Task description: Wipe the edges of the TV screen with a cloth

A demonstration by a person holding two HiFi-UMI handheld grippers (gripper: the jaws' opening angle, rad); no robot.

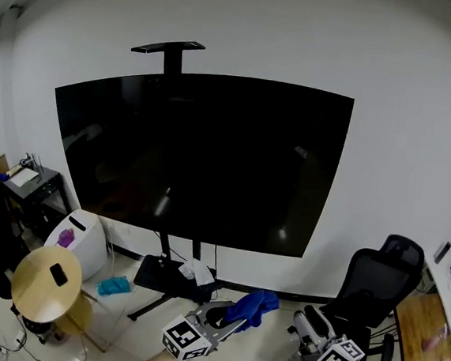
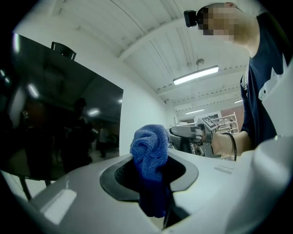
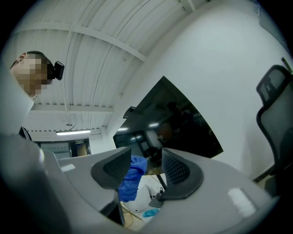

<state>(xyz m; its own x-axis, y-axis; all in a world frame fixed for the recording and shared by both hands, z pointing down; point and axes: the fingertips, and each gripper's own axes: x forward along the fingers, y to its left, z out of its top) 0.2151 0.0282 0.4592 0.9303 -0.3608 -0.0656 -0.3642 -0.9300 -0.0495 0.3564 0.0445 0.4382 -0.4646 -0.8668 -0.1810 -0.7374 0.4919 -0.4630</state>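
Note:
A large black TV screen on a stand fills the middle of the head view, against a white wall. Below it, my left gripper is shut on a bunched blue cloth. In the left gripper view the cloth sticks up from between the closed jaws, with the TV to the left. My right gripper hangs low at the right, apart from the cloth. Its jaws stand open with nothing pressed between them. The cloth and the TV show beyond them.
A black office chair stands right of the TV. On the left are a round wooden table, a white bin and a dark cart. The stand's base and a turquoise item lie on the floor. A wooden desk is at far right.

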